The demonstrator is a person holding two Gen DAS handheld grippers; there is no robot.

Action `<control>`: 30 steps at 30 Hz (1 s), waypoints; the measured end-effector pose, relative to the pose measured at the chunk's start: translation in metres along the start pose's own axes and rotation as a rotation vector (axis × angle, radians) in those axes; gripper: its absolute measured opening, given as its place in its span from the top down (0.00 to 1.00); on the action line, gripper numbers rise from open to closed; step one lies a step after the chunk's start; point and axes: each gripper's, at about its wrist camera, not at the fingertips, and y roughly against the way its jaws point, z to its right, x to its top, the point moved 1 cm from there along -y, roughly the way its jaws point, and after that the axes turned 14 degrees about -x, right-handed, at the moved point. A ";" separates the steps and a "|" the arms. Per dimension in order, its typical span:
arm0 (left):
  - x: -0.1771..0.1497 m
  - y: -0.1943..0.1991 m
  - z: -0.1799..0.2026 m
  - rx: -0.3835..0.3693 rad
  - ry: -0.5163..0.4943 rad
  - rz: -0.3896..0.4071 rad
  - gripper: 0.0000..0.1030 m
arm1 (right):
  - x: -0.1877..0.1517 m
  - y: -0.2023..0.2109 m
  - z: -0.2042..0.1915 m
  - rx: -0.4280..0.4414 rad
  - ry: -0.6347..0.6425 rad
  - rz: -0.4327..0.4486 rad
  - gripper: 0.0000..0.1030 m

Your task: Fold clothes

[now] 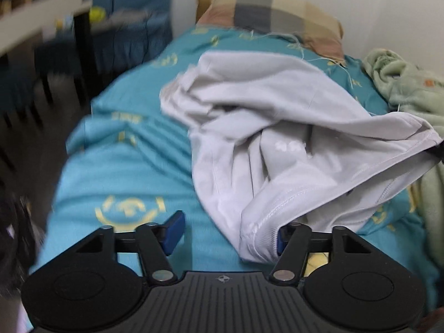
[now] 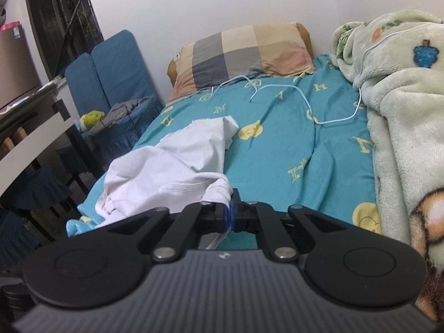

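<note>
A crumpled white T-shirt lies bunched on the teal bedsheet, filling the centre of the left wrist view and reaching toward 3 o'clock. The left gripper is spread wide and grips nothing, though the shirt's ribbed collar lies against its right finger. In the right wrist view the right gripper is pinched tight on the T-shirt's hem edge, with the garment trailing away toward 10 o'clock. That same pinched corner appears at 3 o'clock in the left view, lifted off the bed.

The step in hand looks like spreading the shirt flat before any fold. To do it well, the left gripper should close on a single layer of the matching edge, probably the collar or shoulder seam beside it, not a bunched handful. Both grippers should then pull apart evenly so the fabric goes taut and falls flat. The spot to lay it is the open sheet short of the checked pillow at 12 o'clock, away from the light blue cable and the green fleece blanket at 3 o'clock.
</note>
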 end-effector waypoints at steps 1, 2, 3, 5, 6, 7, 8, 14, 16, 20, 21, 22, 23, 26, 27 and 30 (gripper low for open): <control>-0.001 0.000 0.000 -0.010 0.007 -0.010 0.48 | 0.000 0.001 0.000 -0.006 0.003 0.007 0.95; -0.002 0.001 0.002 -0.019 0.004 -0.015 0.56 | 0.000 0.001 -0.001 -0.016 0.009 0.012 0.95; -0.003 0.001 0.003 -0.028 0.000 -0.021 0.70 | -0.001 0.000 -0.001 -0.031 0.015 0.012 0.95; -0.004 0.005 0.007 -0.041 -0.007 -0.005 0.88 | -0.002 -0.002 -0.001 -0.060 0.025 0.012 0.95; -0.004 0.009 0.010 -0.045 -0.010 0.015 0.90 | -0.003 -0.003 -0.001 -0.074 0.030 0.013 0.95; -0.001 0.015 0.012 -0.050 -0.013 0.058 0.90 | -0.002 -0.001 -0.001 -0.083 0.030 0.026 0.95; 0.003 0.021 0.013 -0.061 -0.003 0.106 0.91 | -0.002 0.001 0.000 -0.091 0.030 0.039 0.95; 0.045 0.091 0.023 -0.089 -0.024 0.429 0.92 | 0.019 0.024 -0.002 -0.086 -0.017 0.107 0.96; 0.065 0.118 0.031 -0.102 -0.056 0.509 0.92 | 0.037 0.042 -0.008 -0.060 -0.042 0.141 0.96; 0.114 0.183 0.048 -0.142 -0.104 0.649 0.93 | 0.085 0.095 -0.024 -0.003 -0.071 0.242 0.96; 0.128 0.200 0.053 -0.151 -0.120 0.682 0.93 | 0.099 0.112 -0.028 0.013 -0.075 0.271 0.96; 0.140 0.220 0.060 -0.156 -0.138 0.717 0.93 | 0.114 0.128 -0.033 0.028 -0.078 0.301 0.96; 0.153 0.240 0.068 -0.161 -0.156 0.752 0.93 | 0.128 0.146 -0.036 0.043 -0.081 0.332 0.96; 0.180 0.302 0.090 -0.185 -0.219 0.837 0.93 | 0.168 0.201 -0.046 0.074 -0.085 0.435 0.96; 0.186 0.321 0.098 -0.188 -0.238 0.855 0.93 | 0.181 0.220 -0.048 0.081 -0.085 0.470 0.96; 0.202 0.377 0.124 -0.197 -0.295 0.906 0.93 | 0.213 0.273 -0.051 0.087 -0.091 0.560 0.96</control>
